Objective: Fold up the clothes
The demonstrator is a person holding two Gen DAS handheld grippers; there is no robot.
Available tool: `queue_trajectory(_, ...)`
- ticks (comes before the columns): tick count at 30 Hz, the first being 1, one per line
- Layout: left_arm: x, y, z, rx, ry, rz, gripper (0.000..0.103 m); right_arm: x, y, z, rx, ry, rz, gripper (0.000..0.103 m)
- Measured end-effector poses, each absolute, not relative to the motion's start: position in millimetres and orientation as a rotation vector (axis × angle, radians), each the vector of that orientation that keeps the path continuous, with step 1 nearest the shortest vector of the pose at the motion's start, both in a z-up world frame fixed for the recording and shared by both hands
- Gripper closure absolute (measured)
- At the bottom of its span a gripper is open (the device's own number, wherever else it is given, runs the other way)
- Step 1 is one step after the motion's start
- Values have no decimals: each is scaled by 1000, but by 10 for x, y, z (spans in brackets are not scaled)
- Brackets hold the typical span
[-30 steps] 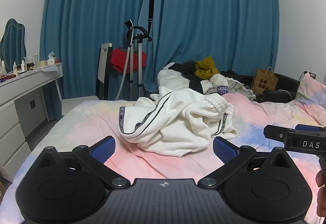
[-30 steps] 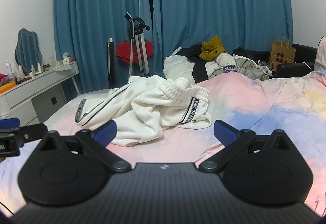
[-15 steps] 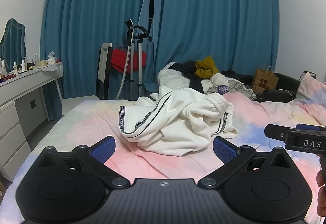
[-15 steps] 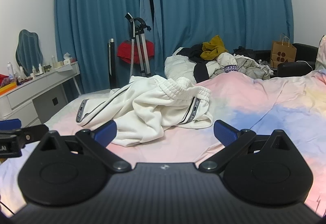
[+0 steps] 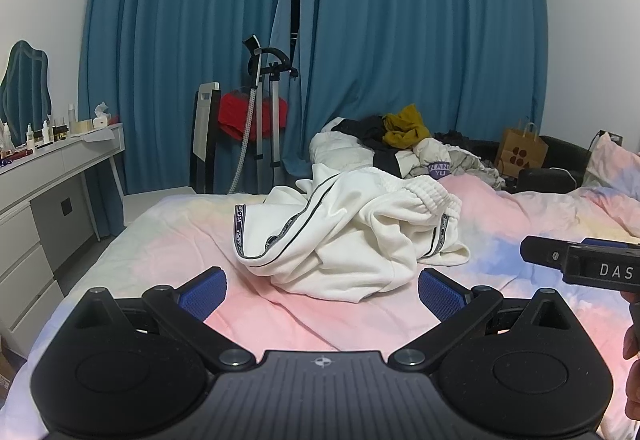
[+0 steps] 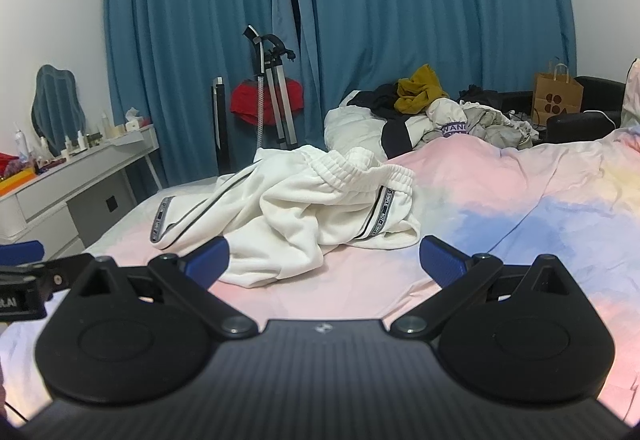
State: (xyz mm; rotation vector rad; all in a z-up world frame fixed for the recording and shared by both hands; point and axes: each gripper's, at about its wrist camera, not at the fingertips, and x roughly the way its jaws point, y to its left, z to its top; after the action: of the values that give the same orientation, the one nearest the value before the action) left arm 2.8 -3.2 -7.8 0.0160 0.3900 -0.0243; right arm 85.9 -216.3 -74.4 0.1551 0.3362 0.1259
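Observation:
A crumpled pair of white track pants with black side stripes lies on the pastel pink and blue bed sheet, elastic waistband to the right. It also shows in the right wrist view. My left gripper is open and empty, just short of the pants' near edge. My right gripper is open and empty, also just in front of the pants; its left fingertip overlaps the fabric's edge in the picture. Each gripper shows at the other view's edge.
A pile of other clothes lies at the far end of the bed. A white dresser stands left, a garment steamer and red cloth by the blue curtains, a paper bag at the right.
The right gripper has edged a little closer to the pants, which sit slightly larger in its view. The left gripper has hardly moved.

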Motion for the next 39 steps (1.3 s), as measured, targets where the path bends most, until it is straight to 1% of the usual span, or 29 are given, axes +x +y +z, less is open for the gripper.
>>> queue_trajectory(12,89,-27,-136,14,418,-43,0,881,-2179,-739,152,337,78,0)
queue_trajectory(17,432,-113,-157,11,482,-41,1,879,-2280,-745,167,347,0,0)
queue_trajectory(23,1351,-421,-42,-6,550,-99,3,949,-2450,-800,180,351,-49,0)
queue_trajectory(28,2421,-787,17,11,575,-51,4,1088,-2601,-988,191,373,-71,0)
queue_trajectory(32,3318,-1074,35,79,590,1,4,1268,-2707,-1214,224,427,-61,0)
queue_trajectory(36,4091,-1321,-15,154,602,65,4,1453,-2741,-1405,239,464,-48,0)
queue_trajectory(39,4607,-1473,-160,213,675,108,4,1557,-2758,-1532,232,474,-44,0)
